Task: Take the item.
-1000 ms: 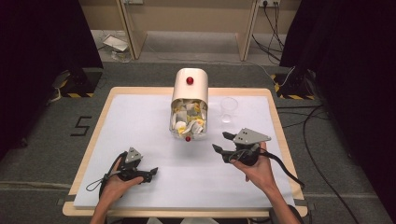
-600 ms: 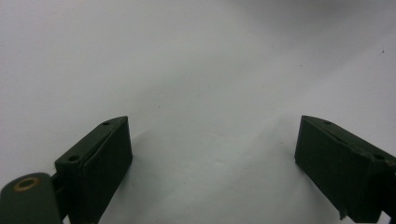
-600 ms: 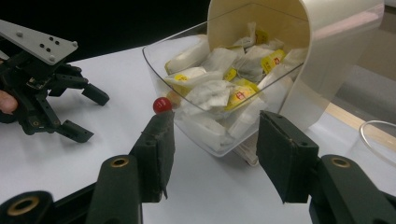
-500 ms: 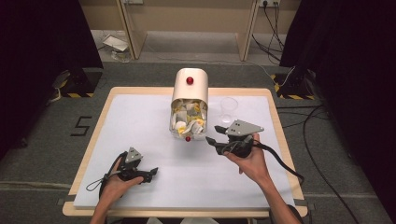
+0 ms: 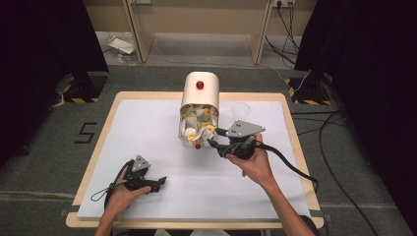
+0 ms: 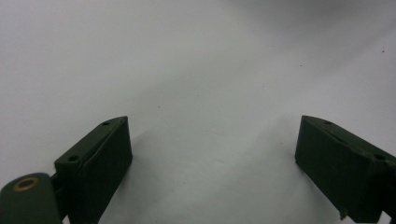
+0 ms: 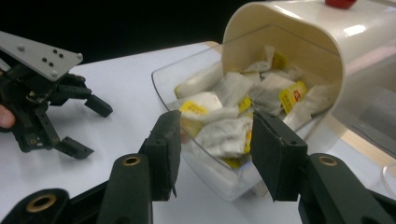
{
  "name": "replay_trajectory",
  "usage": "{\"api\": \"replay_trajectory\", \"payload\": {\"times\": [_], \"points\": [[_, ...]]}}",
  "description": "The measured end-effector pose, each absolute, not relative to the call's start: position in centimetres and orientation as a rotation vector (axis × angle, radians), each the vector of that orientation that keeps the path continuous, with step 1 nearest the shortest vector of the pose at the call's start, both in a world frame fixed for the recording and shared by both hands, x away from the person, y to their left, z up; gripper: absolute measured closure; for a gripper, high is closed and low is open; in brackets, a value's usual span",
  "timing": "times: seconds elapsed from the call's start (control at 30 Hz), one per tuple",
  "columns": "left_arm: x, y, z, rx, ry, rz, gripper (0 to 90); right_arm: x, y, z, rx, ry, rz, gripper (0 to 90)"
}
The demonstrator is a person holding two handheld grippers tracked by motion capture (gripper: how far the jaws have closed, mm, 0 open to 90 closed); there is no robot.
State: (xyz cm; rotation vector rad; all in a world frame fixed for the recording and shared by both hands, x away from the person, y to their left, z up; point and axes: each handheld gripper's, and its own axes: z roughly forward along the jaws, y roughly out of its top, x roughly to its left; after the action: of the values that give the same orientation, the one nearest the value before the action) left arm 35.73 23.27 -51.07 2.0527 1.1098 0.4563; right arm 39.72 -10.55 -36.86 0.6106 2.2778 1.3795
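Nearest, lower left of the high view: left gripper (image 5: 156, 184) held low over the white table sheet (image 5: 147, 128), jaws spread wide, gripping nothing. Further in, right of centre: right gripper (image 5: 215, 138) raised at the mouth of the cream dispenser (image 5: 199, 98), jaws partly open, holding nothing, clear drawer front showing between them in the right gripper view. Drawer (image 7: 205, 140) full of white and yellow tea bags (image 7: 224, 133). Beyond, upper right of centre: clear cup (image 5: 241, 110) just beside the dispenser
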Motion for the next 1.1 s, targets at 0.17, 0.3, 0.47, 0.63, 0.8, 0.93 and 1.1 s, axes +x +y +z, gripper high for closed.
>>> {"api": "replay_trajectory", "payload": {"times": [0.17,0.3,0.47,0.63,0.8,0.93,1.1], "points": [[35.7,23.3,-51.1,2.052,1.11,0.455,10.0,40.5,-9.4,-36.7,0.598,2.282,1.357,55.3],[35.7,23.3,-51.1,2.053,1.11,0.456,10.0,41.1,-9.0,-36.8,0.602,2.285,1.352,55.5],[35.7,23.3,-51.1,2.053,1.109,0.454,10.0,41.9,-8.3,-37.1,0.616,2.3,1.324,55.6],[35.7,23.3,-51.1,2.052,1.109,0.454,9.9,42.4,-7.6,-37.4,0.619,2.321,1.285,55.4],[35.7,23.3,-51.0,2.053,1.108,0.462,9.9,42.8,-7.2,-37.7,0.645,2.337,1.25,55.4],[35.8,23.3,-51.0,2.055,1.108,0.462,9.8,43.0,-7.2,-37.9,0.661,2.342,1.199,55.4],[35.8,23.3,-51.0,2.054,1.107,0.461,9.6,43.2,-7.2,-38.1,0.667,2.362,1.196,60.3]]}}
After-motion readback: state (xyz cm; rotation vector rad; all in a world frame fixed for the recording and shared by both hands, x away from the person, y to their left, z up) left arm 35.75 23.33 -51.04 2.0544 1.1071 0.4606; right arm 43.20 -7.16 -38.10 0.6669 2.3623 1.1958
